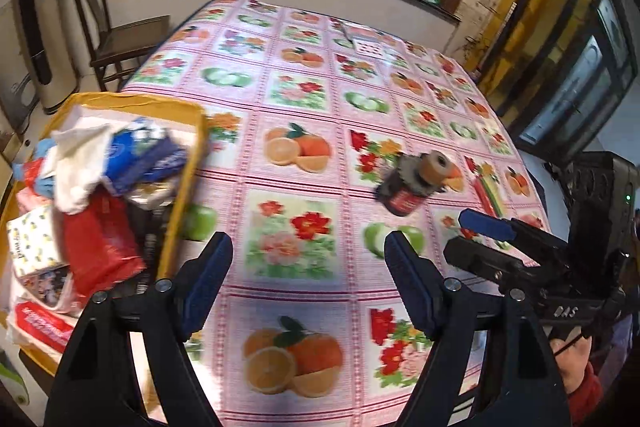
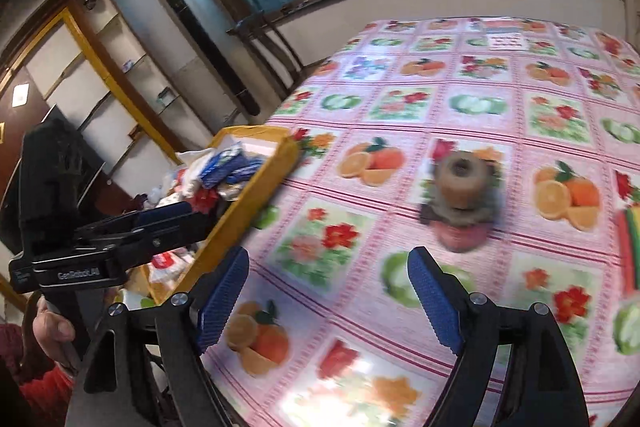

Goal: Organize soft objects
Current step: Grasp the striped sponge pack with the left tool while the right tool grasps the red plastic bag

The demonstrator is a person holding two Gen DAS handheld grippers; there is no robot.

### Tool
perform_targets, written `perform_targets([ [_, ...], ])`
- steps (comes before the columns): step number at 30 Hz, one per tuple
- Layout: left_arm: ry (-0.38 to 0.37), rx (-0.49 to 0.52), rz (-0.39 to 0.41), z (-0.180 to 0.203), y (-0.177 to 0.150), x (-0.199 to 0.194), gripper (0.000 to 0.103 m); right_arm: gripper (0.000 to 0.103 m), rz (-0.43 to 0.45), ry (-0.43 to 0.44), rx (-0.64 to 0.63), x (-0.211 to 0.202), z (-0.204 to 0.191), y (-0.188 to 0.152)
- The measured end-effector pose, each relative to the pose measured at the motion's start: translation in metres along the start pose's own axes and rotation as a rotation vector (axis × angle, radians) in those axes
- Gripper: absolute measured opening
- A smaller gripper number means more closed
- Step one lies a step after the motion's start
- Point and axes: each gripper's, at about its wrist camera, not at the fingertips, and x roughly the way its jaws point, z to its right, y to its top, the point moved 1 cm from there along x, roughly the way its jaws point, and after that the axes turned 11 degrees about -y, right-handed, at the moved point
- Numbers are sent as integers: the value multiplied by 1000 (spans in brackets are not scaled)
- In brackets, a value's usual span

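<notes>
Spreading across nearly the whole of both views, the counter (image 1: 320, 147) wears a pink checked cloth printed with oranges, green apples and flowers. At its far edge, toward twelve o'clock, a small white printed card (image 1: 370, 47) lies flat. At about nine o'clock in the left wrist view, a yellow cardboard box (image 1: 188, 163) sits at the counter's left edge, piled with soft objects (image 1: 100, 187): a white cloth, blue patterned packets, a red bag, and tissue packs with red print. In the right wrist view the same box (image 2: 256, 195) lies at nine to ten o'clock with the pile showing above its wall.

Out on the open cloth, well apart from the box, a small dark bottle (image 1: 404, 195) with a red label stands at about two o'clock in the left view, topped by a brown roll-like ring; motion blur hides finer detail. In the right view it (image 2: 460, 203) sits at roughly one o'clock, also blurred.

Left gripper (image 1: 308, 283) has its blue-padded fingers spread wide with nothing between them, hovering above the cloth. Right gripper (image 2: 328, 301) likewise shows its fingers wide apart and empty. A hand (image 2: 52, 331) with a red sleeve grips the left tool's handle at eight o'clock in the right view.
</notes>
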Motion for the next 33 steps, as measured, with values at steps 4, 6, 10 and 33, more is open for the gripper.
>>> perform_targets([
  [4, -80, 64, -82, 61, 1, 40, 78, 87, -8, -181, 100, -30, 88, -18],
  [6, -114, 84, -113, 90, 2, 60, 78, 88, -7, -302, 148, -47, 129, -28],
  [10, -165, 107, -179, 133, 9, 109, 78, 90, -18, -499, 258, -73, 197, -44],
  [33, -87, 89, -354, 176, 27, 280, 83, 83, -103, -671, 221, -37, 254, -63],
])
